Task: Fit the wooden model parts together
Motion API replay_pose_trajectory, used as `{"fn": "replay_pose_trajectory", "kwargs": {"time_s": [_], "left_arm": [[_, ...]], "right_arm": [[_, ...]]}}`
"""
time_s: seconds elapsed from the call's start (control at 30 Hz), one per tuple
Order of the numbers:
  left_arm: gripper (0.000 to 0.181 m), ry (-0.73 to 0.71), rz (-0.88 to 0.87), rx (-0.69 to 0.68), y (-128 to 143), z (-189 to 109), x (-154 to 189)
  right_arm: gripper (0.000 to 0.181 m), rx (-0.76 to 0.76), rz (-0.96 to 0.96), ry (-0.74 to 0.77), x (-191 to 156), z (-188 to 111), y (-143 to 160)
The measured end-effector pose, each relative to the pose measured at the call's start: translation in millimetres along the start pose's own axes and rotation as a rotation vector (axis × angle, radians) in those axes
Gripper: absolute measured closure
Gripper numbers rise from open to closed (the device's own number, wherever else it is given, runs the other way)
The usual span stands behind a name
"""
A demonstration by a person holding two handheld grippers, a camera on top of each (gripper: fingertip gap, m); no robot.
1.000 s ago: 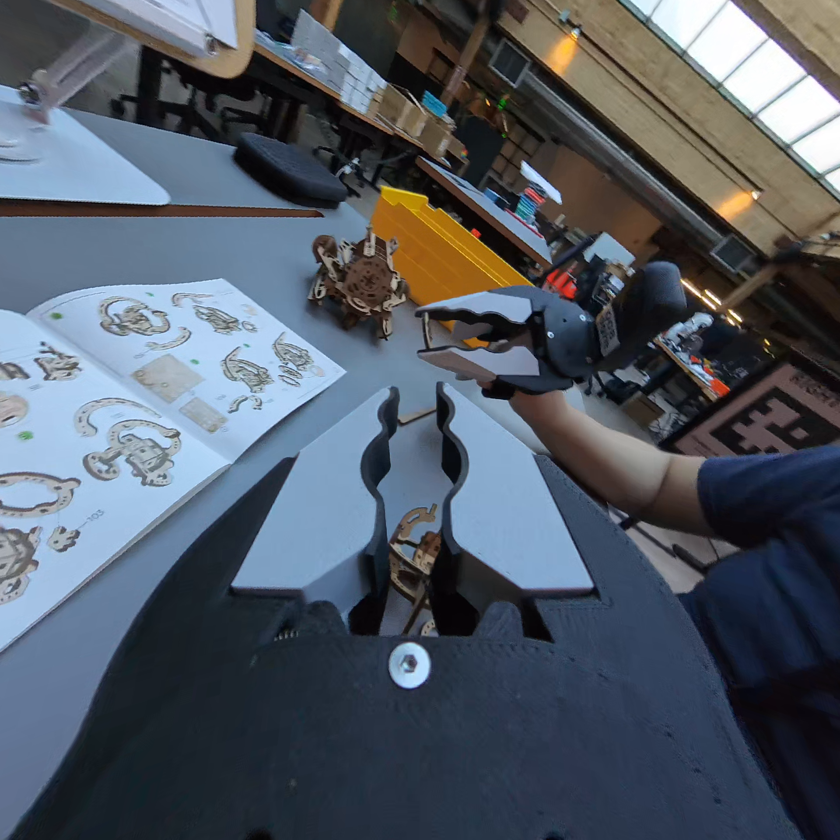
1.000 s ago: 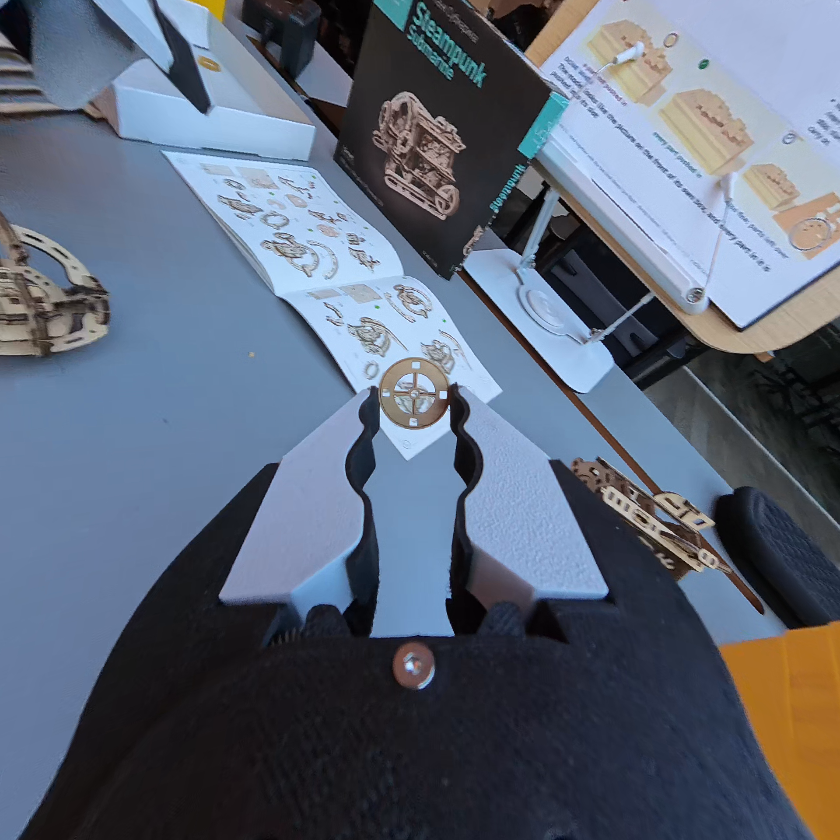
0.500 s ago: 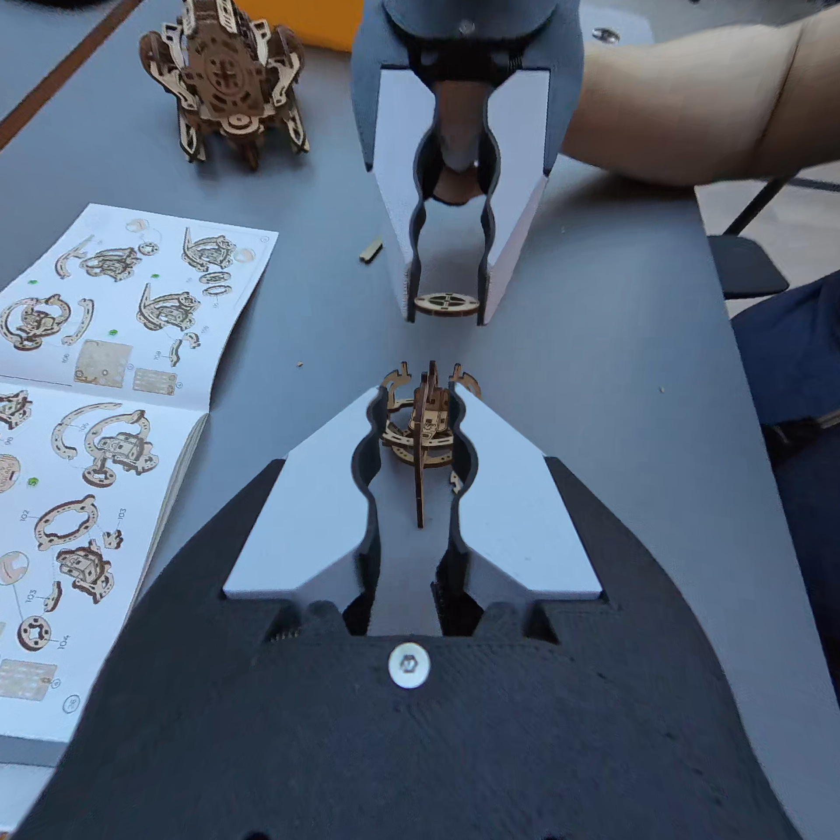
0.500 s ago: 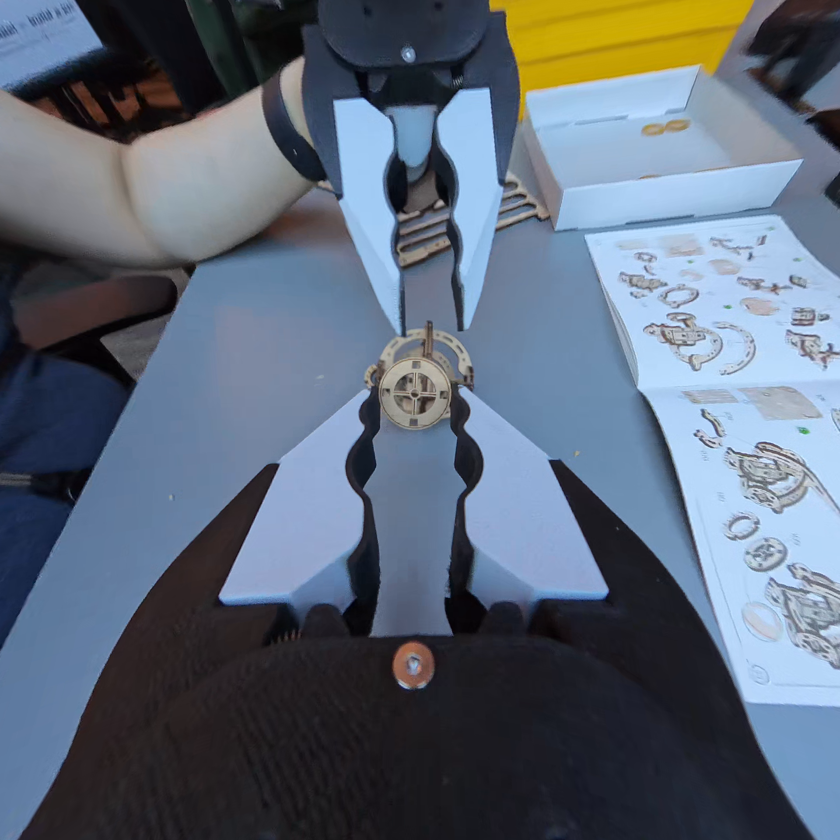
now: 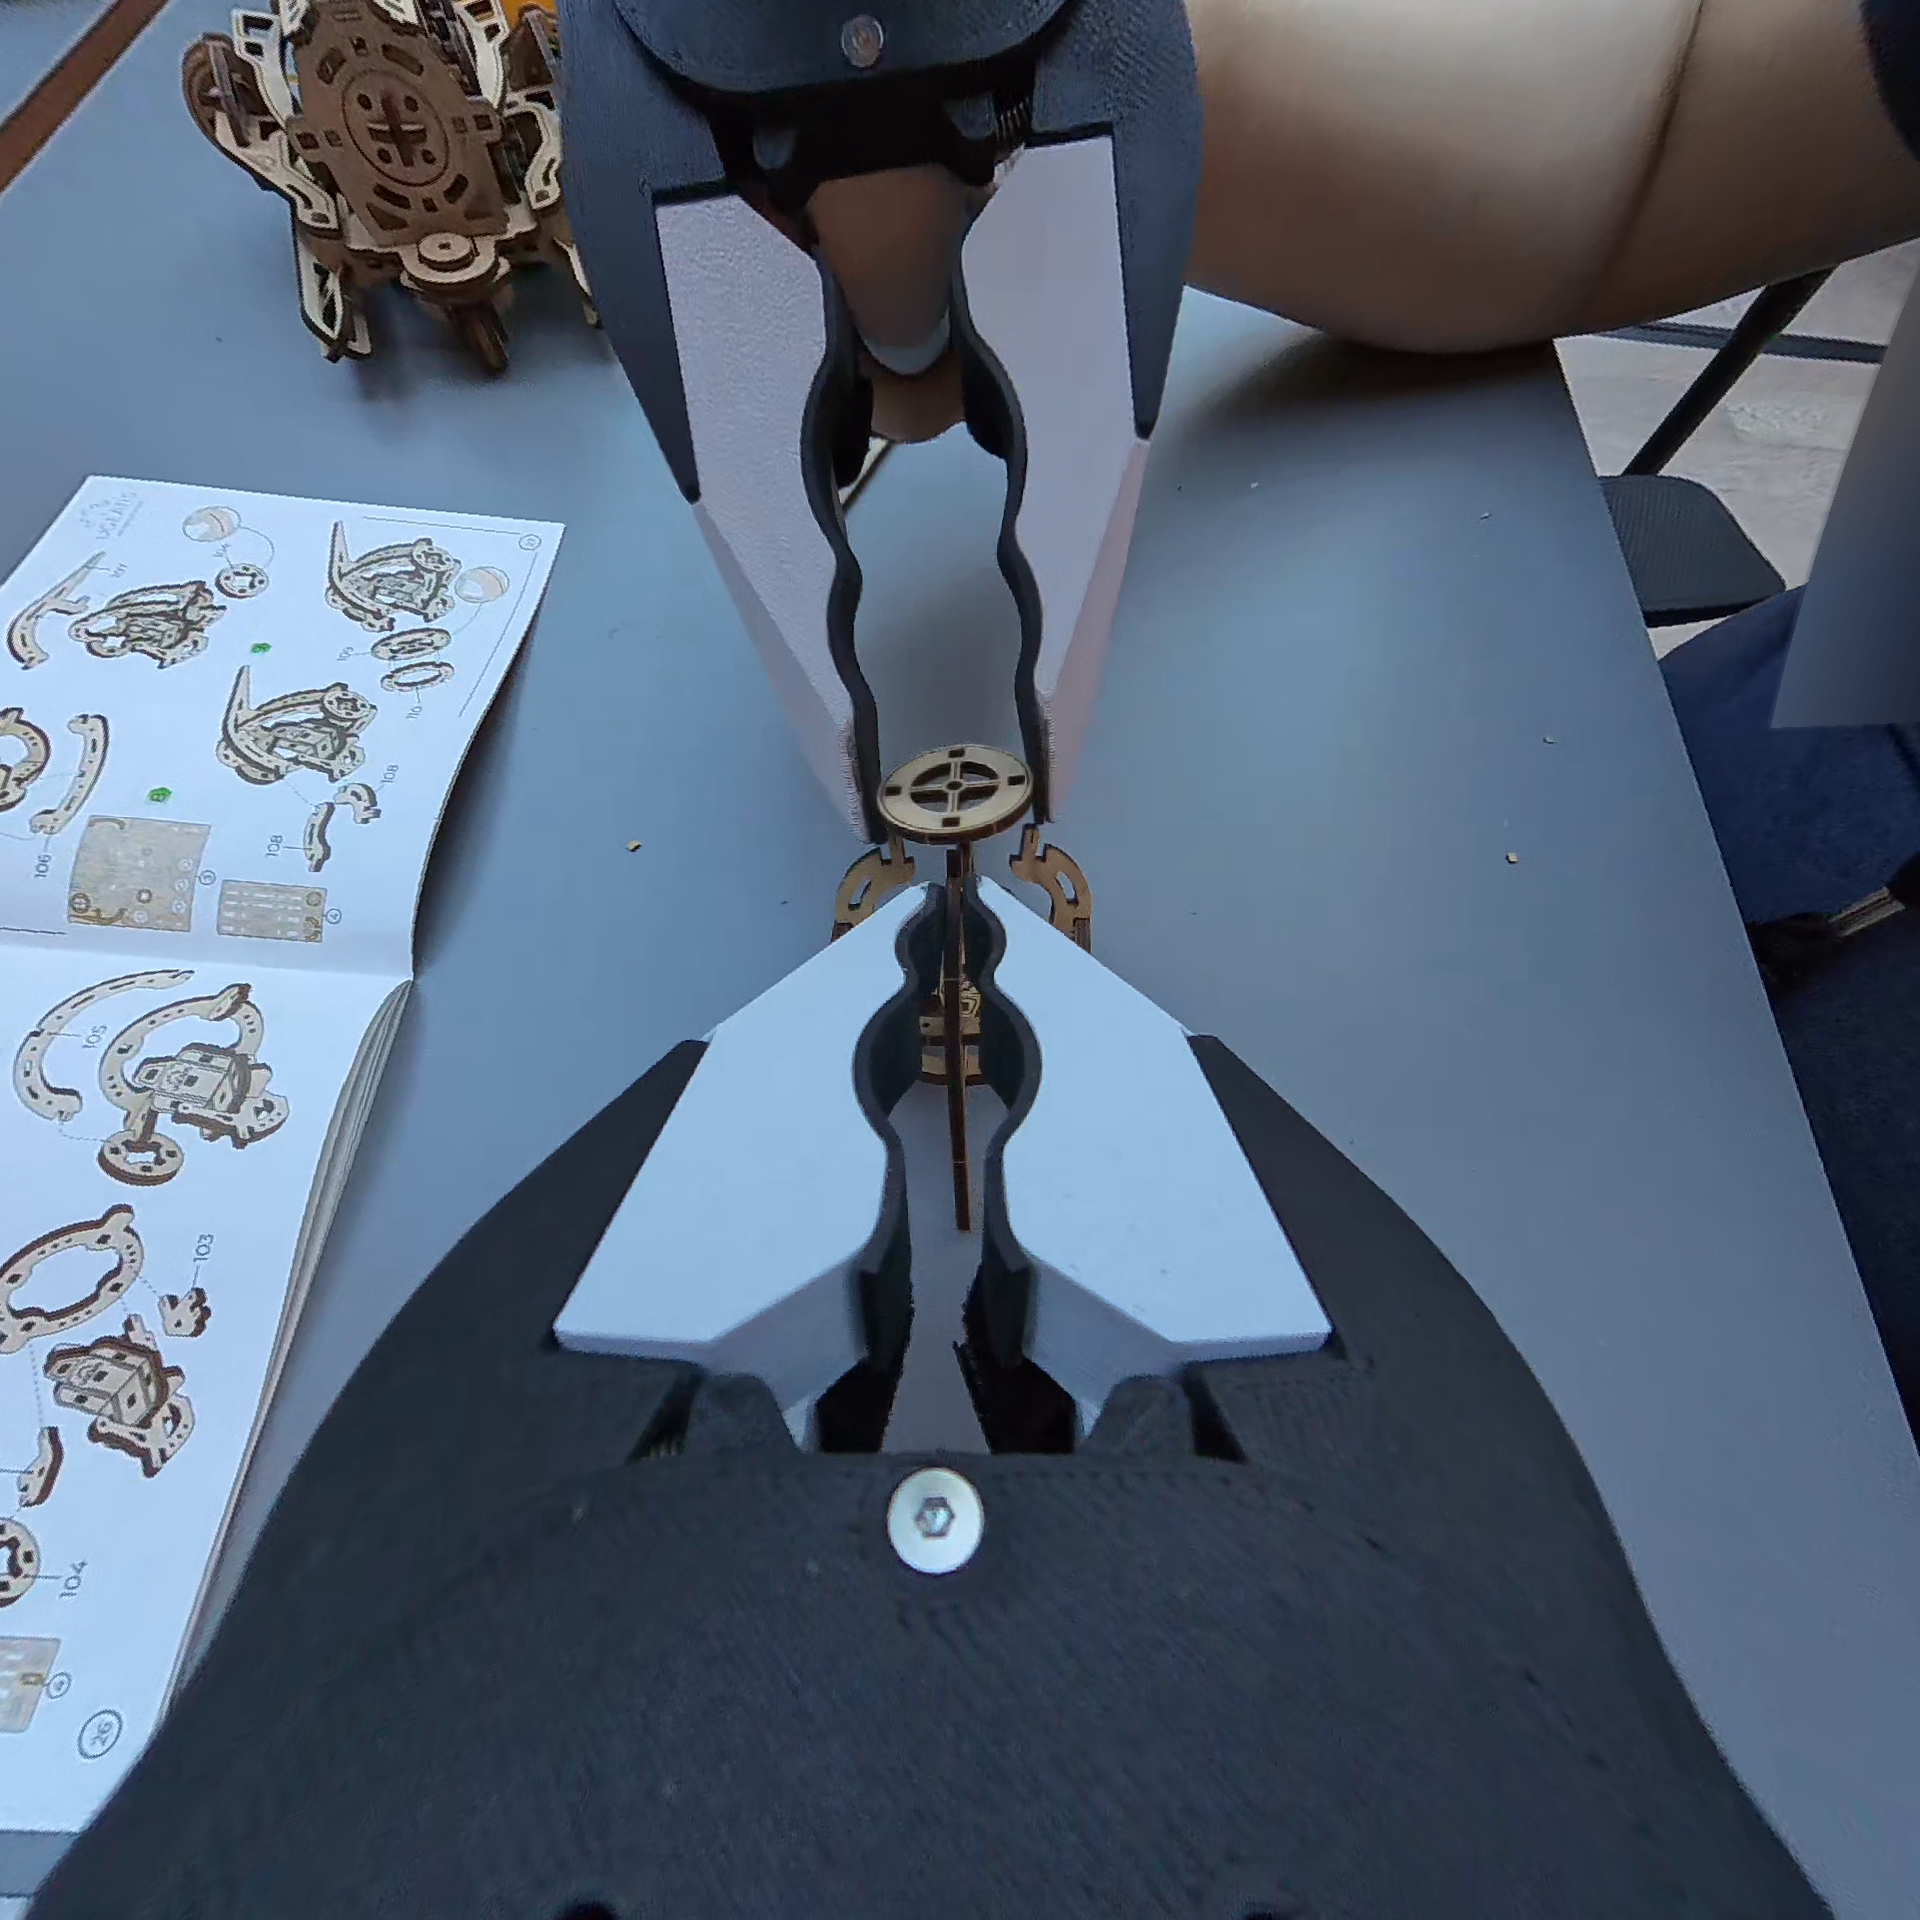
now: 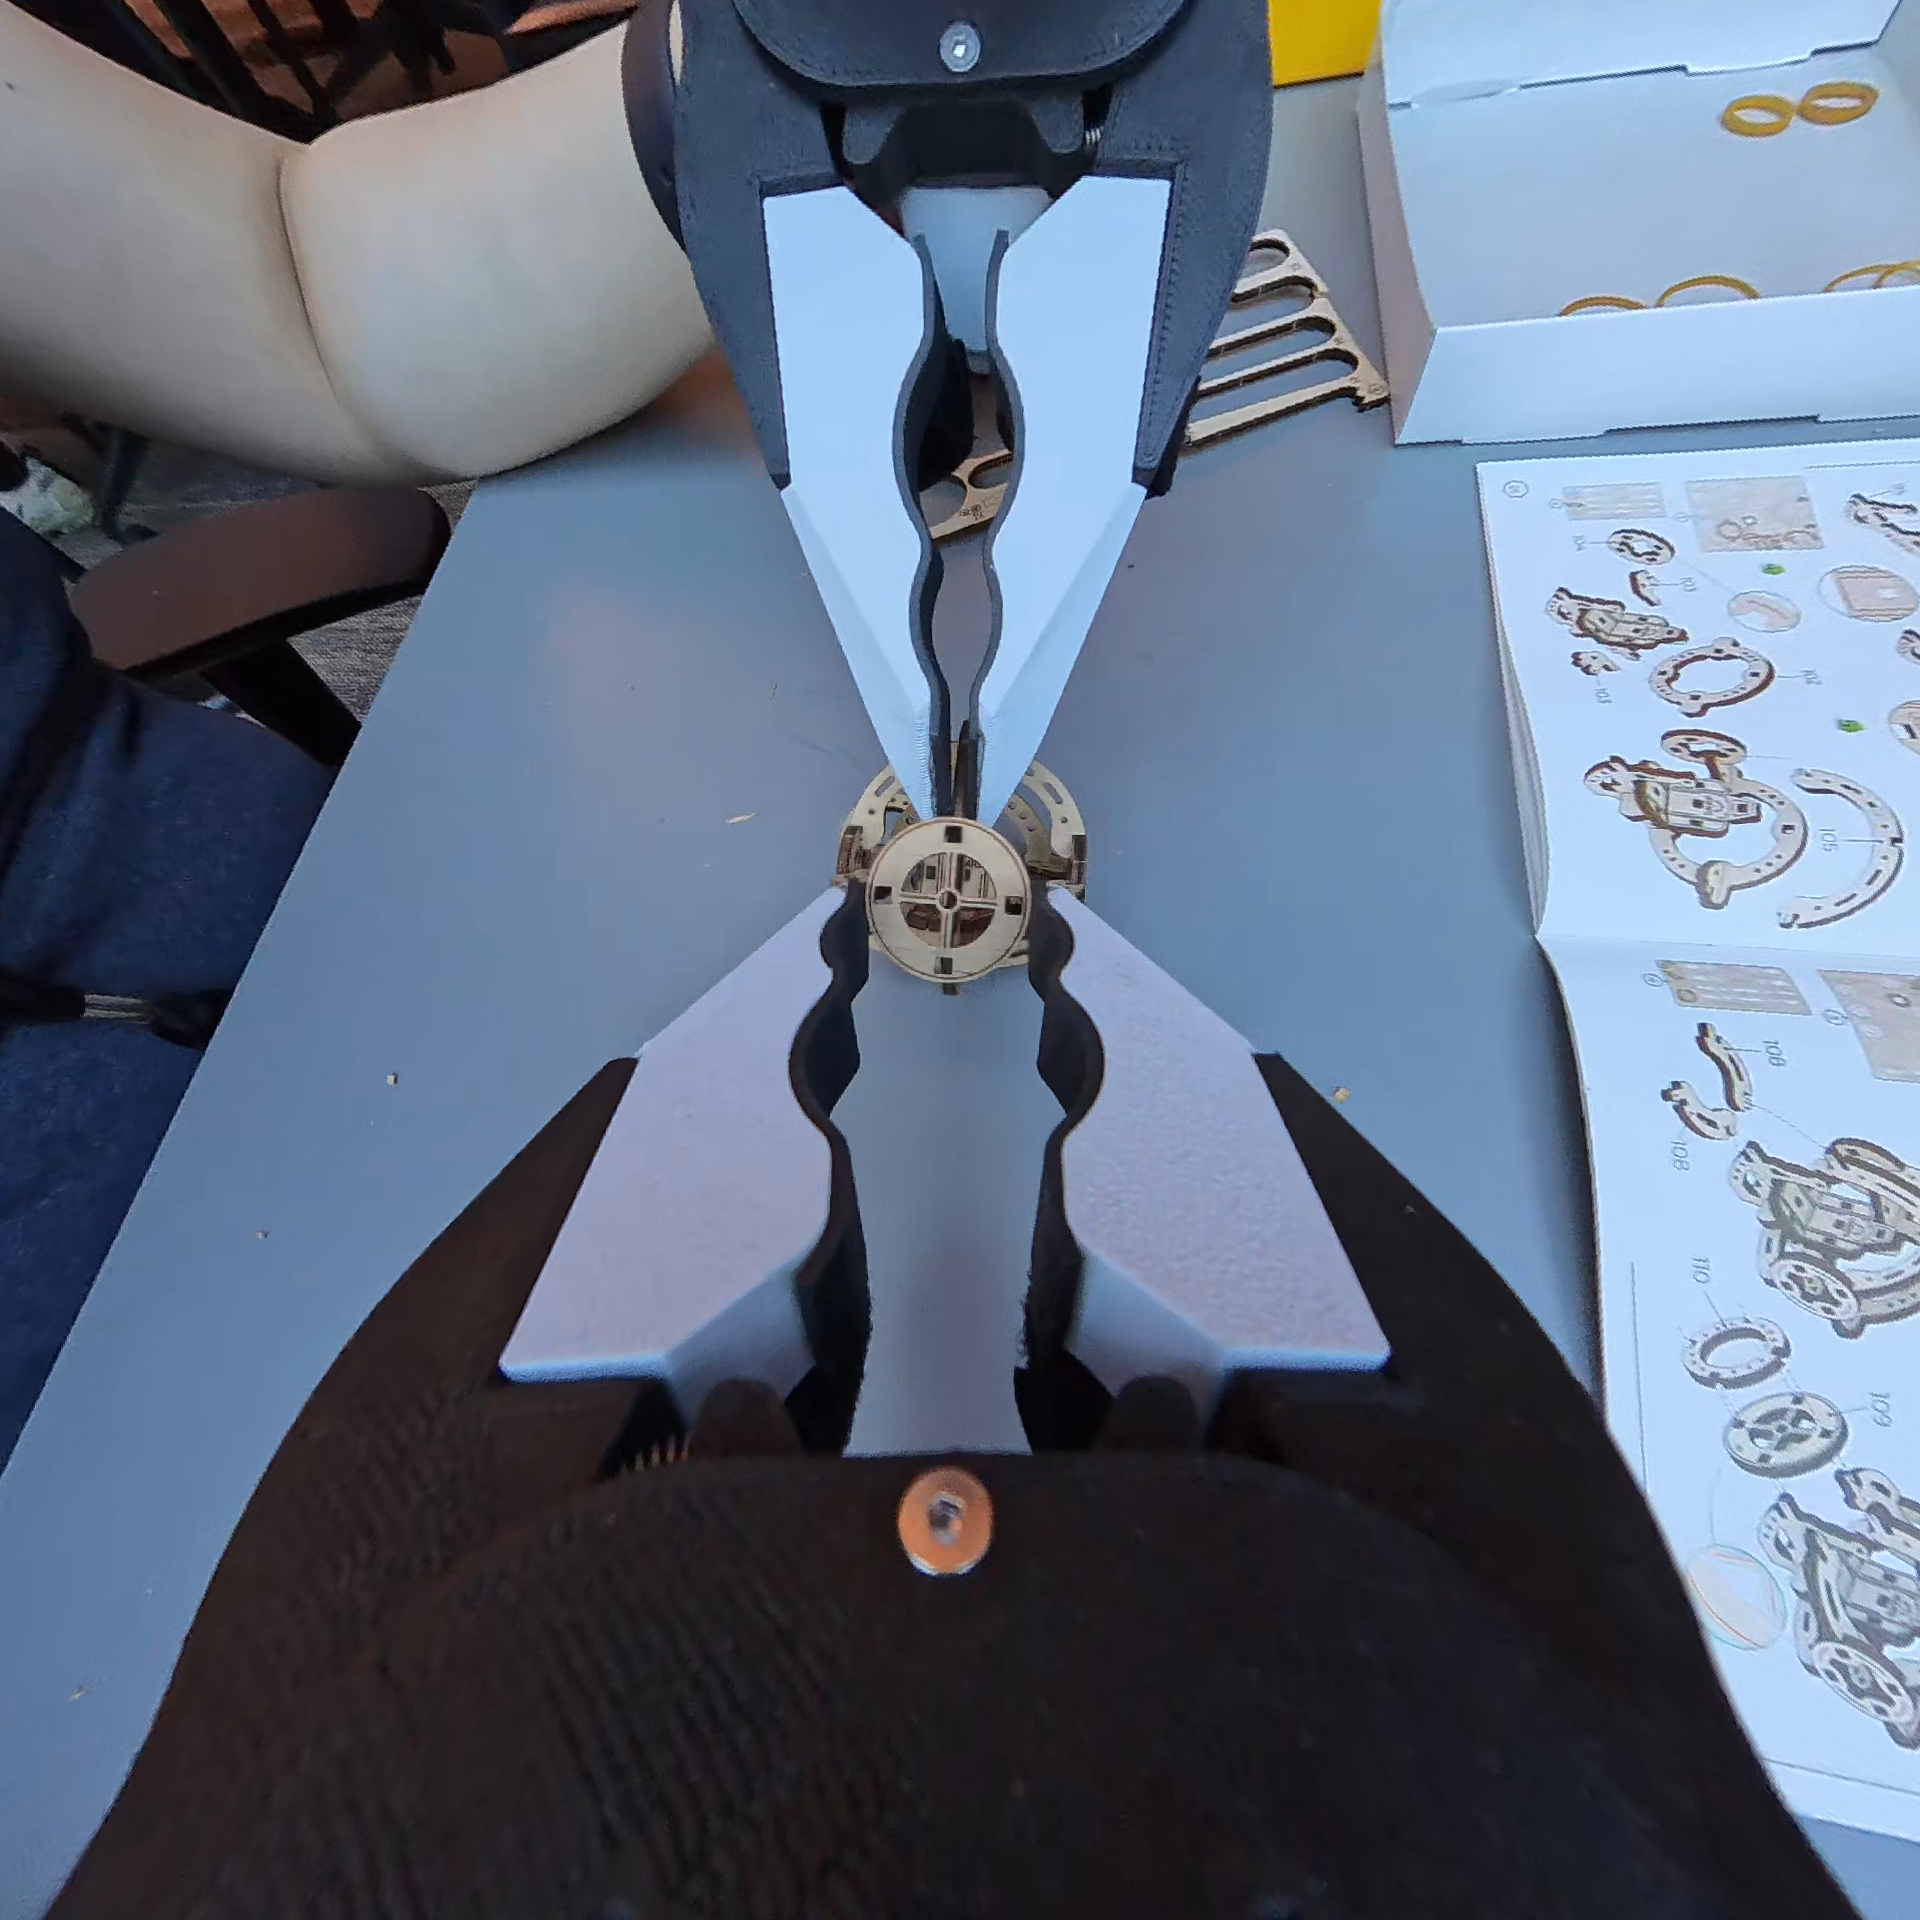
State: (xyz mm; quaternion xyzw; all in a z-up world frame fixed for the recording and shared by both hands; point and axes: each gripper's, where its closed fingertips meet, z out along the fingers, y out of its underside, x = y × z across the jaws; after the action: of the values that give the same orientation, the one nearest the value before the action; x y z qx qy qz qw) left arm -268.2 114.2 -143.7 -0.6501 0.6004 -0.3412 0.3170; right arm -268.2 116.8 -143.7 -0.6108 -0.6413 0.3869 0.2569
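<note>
Jaws of the left gripper point(image 5: 951, 899) sit nearly together in the left wrist view, pinching a thin upright plate of the wooden sub-assembly point(image 5: 961, 997), whose curved arms poke out at either side of the tips. At 12 o'clock the right gripper point(image 5: 951, 805) points back toward the camera, its jaws narrowly apart and clamped on the rim of a round wooden disc point(image 5: 953, 803), which hovers flat just above the sub-assembly's top peg. An open instruction booklet point(image 5: 208, 935) lies on the grey counter point(image 5: 1351, 831) at 9 o'clock, and a larger built wooden model point(image 5: 384, 166) stands at 11 o'clock.

From the right wrist view, the right gripper point(image 6: 948, 914) holds the disc point(image 6: 948, 900) face-on between its tips. Directly behind, at 12 o'clock, the left gripper point(image 6: 948, 774) grips the sub-assembly point(image 6: 1049, 831). The booklet point(image 6: 1714, 935) lies at 3 o'clock, a white box point(image 6: 1662, 343) at 1 o'clock, and a cut-out wooden sheet point(image 6: 1288, 353) beside it.
</note>
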Motion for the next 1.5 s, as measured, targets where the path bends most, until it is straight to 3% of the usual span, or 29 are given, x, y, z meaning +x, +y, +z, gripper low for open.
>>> {"fn": "replay_pose_trajectory", "kwargs": {"time_s": [0.1, 0.2, 0.83, 1.1, 1.33, 1.5], "left_arm": [[0.164, 0.005, -0.019, -0.024, 5.5, 0.6, -0.3], [0.181, 0.004, -0.003, -0.025, 6.8, 2.5, -0.9], [0.181, 0.016, 0.03, 0.129, -17.3, -5.0, 0.8], [0.181, -0.007, 0.074, 0.157, -27.4, -3.1, 4.1], [0.181, -0.014, 0.11, 0.277, -47.8, 0.8, 8.7], [0.181, -0.03, 0.181, 0.336, -57.4, 8.2, 16.1]], "right_arm": [[0.152, 0.002, -0.006, 0.006, 0.8, 0.1, 0.3], [0.152, 0.013, -0.003, 0.002, 0.2, -0.1, -0.7], [0.152, 0.069, -0.043, 0.02, -1.3, -16.2, -13.1], [0.152, -0.056, -0.043, 0.07, -6.6, -25.4, -13.9], [0.152, -0.167, 0.016, 0.122, -14.3, -44.4, -15.0], [0.152, -0.249, -0.049, 0.174, -22.3, -55.4, -11.0]]}}
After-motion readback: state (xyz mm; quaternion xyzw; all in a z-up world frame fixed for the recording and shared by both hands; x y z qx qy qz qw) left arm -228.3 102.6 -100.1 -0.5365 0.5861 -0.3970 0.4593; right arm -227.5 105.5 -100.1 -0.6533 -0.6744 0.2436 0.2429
